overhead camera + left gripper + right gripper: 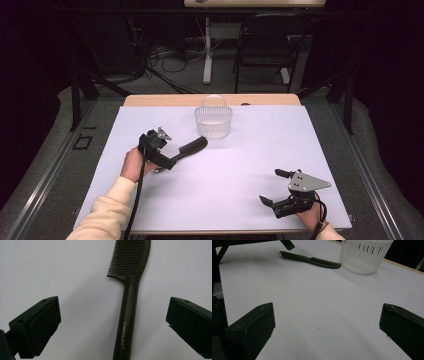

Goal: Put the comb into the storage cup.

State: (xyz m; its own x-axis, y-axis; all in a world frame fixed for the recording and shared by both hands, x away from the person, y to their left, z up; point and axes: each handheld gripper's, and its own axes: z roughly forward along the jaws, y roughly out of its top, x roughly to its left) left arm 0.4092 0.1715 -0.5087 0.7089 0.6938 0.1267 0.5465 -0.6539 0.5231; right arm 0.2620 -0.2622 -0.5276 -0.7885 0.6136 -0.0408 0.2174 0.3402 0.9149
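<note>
Nearest the front edge of the tabletop (225,200), by its right corner, the right tongs (276,186) rest low over the white surface in the person's hand. Their jaws stand wide apart and hold nothing; in the right gripper view only bare white sheet lies between them.

Farther in, on the left half of the tabletop, the left tongs (113,325) are held over the comb (130,290). Their jaws are also spread wide and grip nothing. In the left gripper view the comb's handle runs up between the two jaws, clear of both, with its teeth at the far end. The comb lies flat on the sheet, left of the middle, its toothed end pointing toward the basket (213,120).

The basket, white and slotted with a hoop handle, stands upright near the middle of the far edge. In the right gripper view the comb's tip lies just beside the basket's base; whether they touch I cannot tell.
</note>
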